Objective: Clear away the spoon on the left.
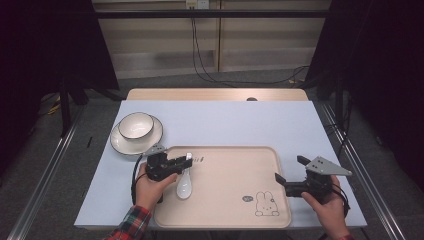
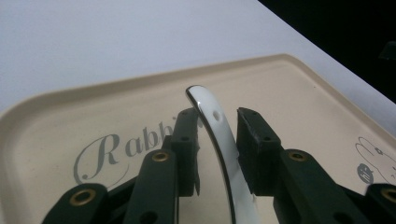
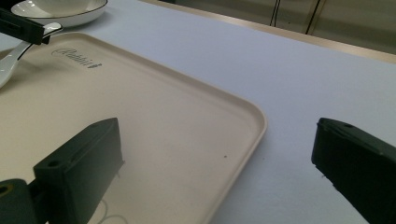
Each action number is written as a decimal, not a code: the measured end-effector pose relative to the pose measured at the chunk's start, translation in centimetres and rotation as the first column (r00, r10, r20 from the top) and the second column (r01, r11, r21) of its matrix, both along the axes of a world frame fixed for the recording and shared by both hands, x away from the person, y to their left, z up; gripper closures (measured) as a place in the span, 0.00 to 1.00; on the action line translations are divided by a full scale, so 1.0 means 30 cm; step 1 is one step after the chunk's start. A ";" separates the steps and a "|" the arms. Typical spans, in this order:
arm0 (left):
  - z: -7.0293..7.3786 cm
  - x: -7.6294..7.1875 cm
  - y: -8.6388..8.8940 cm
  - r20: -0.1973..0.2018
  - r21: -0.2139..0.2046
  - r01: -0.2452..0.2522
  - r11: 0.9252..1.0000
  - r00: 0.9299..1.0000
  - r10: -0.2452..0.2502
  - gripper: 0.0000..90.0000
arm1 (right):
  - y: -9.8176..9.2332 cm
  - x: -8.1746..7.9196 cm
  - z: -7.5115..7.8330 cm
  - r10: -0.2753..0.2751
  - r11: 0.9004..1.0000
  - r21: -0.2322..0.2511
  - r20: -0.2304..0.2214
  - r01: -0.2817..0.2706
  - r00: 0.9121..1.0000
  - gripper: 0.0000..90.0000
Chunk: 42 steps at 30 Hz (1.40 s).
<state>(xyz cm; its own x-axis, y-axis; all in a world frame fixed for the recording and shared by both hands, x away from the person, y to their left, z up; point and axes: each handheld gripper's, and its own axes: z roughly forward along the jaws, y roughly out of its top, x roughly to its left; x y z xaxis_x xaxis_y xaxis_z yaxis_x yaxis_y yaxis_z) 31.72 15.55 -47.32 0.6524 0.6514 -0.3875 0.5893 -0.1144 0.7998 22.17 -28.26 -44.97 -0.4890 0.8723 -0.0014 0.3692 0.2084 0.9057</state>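
Observation:
A white ceramic spoon (image 1: 184,186) lies on the left part of a beige tray (image 1: 225,210) with a rabbit drawing. My left gripper (image 1: 187,161) is at the spoon's raised handle. In the left gripper view the handle (image 2: 224,140) stands between the two jaws, with a narrow gap on each side, so the left gripper (image 2: 218,114) is open around it. My right gripper (image 1: 291,169) is wide open at the tray's right edge, holding nothing. In the right gripper view, that gripper (image 3: 217,130) straddles the tray rim (image 3: 254,116), and the spoon (image 3: 9,63) lies far left.
A white bowl (image 1: 136,125) sits on a white plate (image 1: 120,142) at the back left, just beyond the tray. The tray rests on a pale blue table cover (image 1: 240,122). Metal rails run along both sides of the table.

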 end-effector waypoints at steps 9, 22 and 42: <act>-0.006 0.001 -0.021 -0.002 0.022 -0.004 1.000 1.000 0.004 0.68 | 0.005 0.011 -0.003 0.013 1.000 0.001 -0.003 -0.013 1.000 0.02; 0.009 -0.005 -0.015 0.043 0.069 -0.039 0.997 0.998 0.036 0.47 | 0.011 -0.007 0.011 0.012 1.000 -0.013 0.006 -0.012 1.000 0.02; 0.062 -0.024 0.047 0.113 0.060 -0.046 0.997 0.993 0.039 0.25 | 0.001 -0.002 0.006 0.002 1.000 -0.013 0.000 -0.002 1.000 0.01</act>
<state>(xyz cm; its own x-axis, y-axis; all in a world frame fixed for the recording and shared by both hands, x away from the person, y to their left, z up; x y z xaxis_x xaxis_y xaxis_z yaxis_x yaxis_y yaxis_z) 31.01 16.96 -45.46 0.6605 0.7002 -0.2711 0.5019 -0.1433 0.8530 22.12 -28.23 -44.79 -0.4908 0.8712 -0.0134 0.3684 0.2214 0.9029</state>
